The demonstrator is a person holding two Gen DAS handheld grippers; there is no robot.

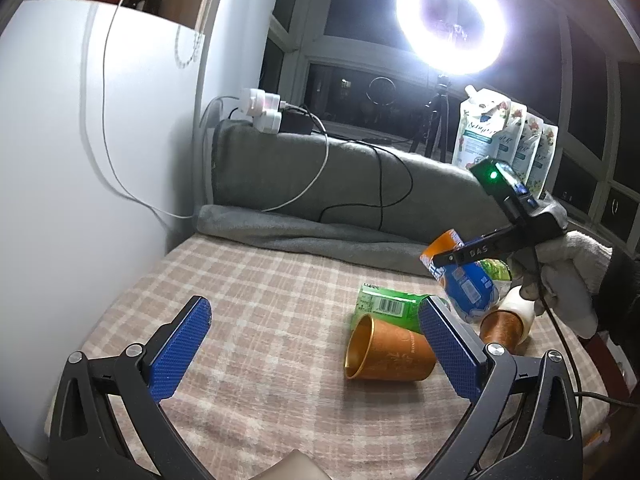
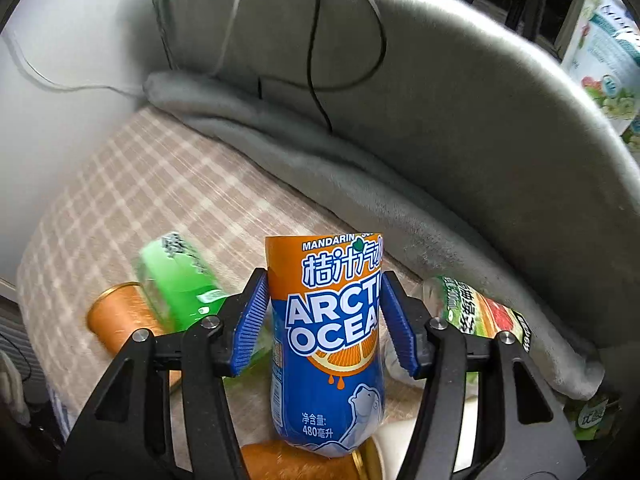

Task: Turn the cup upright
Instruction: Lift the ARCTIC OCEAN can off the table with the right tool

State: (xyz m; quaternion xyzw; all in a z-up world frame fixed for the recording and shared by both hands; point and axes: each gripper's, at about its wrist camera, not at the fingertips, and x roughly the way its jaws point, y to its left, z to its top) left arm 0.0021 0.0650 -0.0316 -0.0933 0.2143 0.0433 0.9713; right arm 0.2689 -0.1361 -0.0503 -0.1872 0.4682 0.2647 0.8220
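Observation:
A copper-gold cup (image 1: 390, 350) lies on its side on the checked cloth, mouth toward the left; it also shows in the right wrist view (image 2: 120, 318). My left gripper (image 1: 316, 344) is open and empty above the cloth, its right finger (image 1: 452, 350) just in front of the cup. My right gripper (image 2: 324, 320) is shut on an orange-and-blue Arctic Ocean bottle (image 2: 332, 344), held above the table; the bottle also shows in the left wrist view (image 1: 466, 280). A second copper cup (image 1: 500, 326) with a white cup (image 1: 520, 306) lies under the bottle.
A green bottle (image 1: 390, 306) lies behind the gold cup. Another green-labelled bottle (image 2: 480, 314) lies at the right. A grey blanket (image 1: 320, 184) rises along the back with cables on it. Refill pouches (image 1: 504, 136) and a ring light (image 1: 450, 20) stand behind. A white wall (image 1: 80, 160) is at left.

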